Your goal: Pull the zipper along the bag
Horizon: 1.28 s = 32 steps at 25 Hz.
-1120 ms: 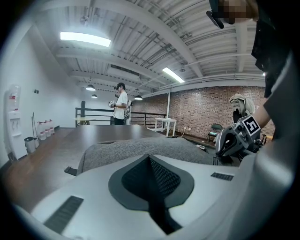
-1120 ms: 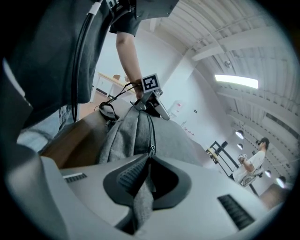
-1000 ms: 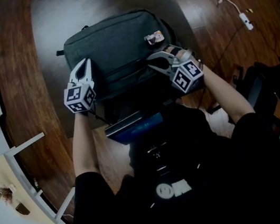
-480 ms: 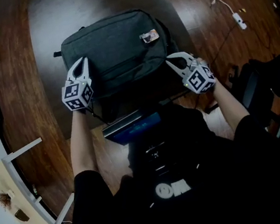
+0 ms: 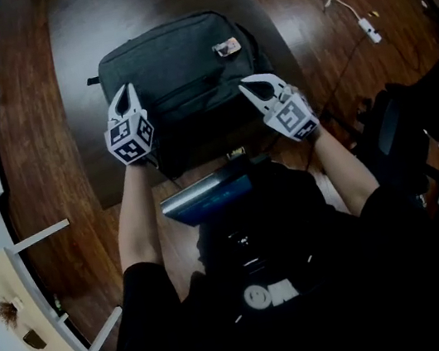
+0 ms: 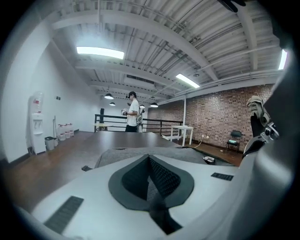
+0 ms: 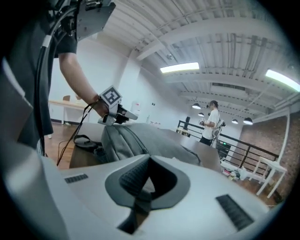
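**Both tongs closed at the backpack's near edge**

We saw the dark grey backpack [image 5: 175, 65] lying flat on the dark desk [image 5: 82, 18]. Our left tongs [image 5: 127, 103] sat over its near left corner, pads pressed together. Our right tongs [image 5: 258, 86] were at its near right corner, also closed. Whether either gripped anything, we could not tell.

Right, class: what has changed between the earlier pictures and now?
The right gripper closed its jaws, swung out to the right of the bag, then came back over its right side, holding nothing. The left gripper stayed shut at the bag's left side; the bag stayed put.
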Each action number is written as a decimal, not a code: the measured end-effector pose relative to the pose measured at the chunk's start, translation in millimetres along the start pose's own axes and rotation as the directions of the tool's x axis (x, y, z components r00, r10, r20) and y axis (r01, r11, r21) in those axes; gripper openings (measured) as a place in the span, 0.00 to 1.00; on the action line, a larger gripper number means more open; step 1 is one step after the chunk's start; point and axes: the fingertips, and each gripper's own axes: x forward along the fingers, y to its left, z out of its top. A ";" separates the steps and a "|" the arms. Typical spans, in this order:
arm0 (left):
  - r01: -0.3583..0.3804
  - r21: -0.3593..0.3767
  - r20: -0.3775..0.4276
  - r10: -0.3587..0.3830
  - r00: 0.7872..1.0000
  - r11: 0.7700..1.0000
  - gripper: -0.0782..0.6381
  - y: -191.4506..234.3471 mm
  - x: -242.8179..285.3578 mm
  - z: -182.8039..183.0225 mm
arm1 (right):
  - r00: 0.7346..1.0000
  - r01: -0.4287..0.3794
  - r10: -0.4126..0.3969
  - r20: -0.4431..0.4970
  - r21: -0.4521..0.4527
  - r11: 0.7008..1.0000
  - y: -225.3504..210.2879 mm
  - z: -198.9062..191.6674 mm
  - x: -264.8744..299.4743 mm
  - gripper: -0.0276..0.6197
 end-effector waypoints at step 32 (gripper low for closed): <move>0.036 0.030 0.239 -0.042 0.970 0.999 0.12 -138.9 -168.6 35.8 | 0.950 -0.037 -0.037 0.310 0.231 0.972 133.3 174.9 -5.0 0.05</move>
